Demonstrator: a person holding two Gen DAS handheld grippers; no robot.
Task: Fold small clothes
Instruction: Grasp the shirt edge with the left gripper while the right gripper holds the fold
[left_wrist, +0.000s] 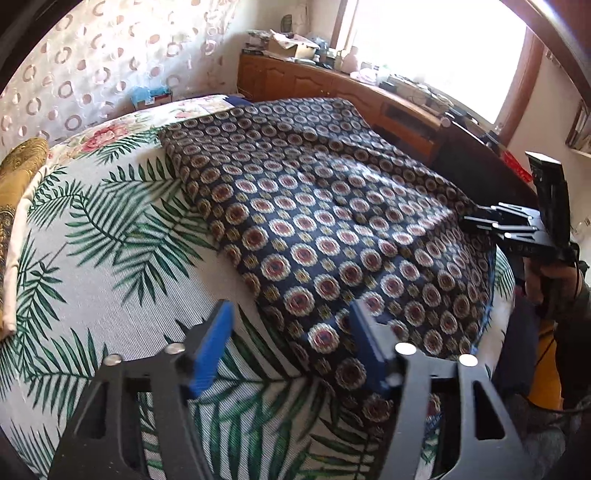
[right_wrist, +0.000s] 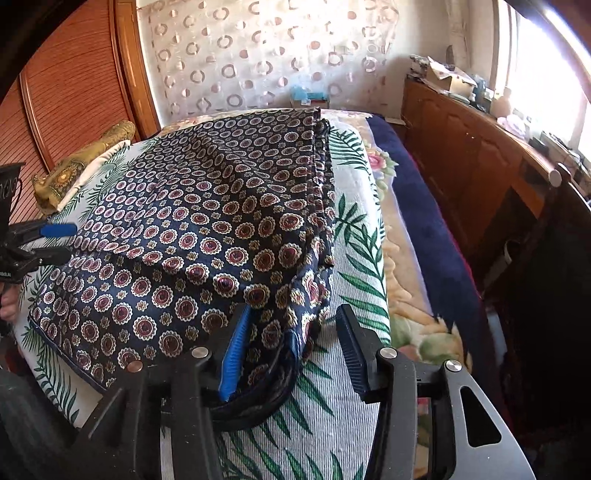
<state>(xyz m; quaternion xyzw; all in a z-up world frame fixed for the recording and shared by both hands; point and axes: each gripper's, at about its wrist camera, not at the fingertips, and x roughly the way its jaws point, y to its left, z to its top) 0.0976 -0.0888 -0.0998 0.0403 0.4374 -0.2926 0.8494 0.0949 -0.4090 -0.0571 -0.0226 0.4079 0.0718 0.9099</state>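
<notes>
A navy cloth with red and cream round medallions (left_wrist: 314, 206) lies folded over on a palm-leaf bedcover (left_wrist: 110, 240). My left gripper (left_wrist: 291, 343) is open, hovering over the cloth's near corner, its right finger above the fabric. My right gripper (right_wrist: 291, 347) is open at the cloth (right_wrist: 207, 221) near its right corner; the rolled navy hem (right_wrist: 273, 376) lies between the jaws. The right gripper also shows in the left wrist view (left_wrist: 480, 221) at the cloth's far right edge. The left gripper shows in the right wrist view (right_wrist: 55, 240) at the cloth's left edge.
A yellow patterned pillow (left_wrist: 18, 177) lies at the bed's left. A wooden cabinet (right_wrist: 472, 147) with clutter on top runs along the right under a bright window. A floral blanket with a blue border (right_wrist: 417, 236) lies beside the bedcover. A patterned curtain (right_wrist: 266, 55) hangs behind.
</notes>
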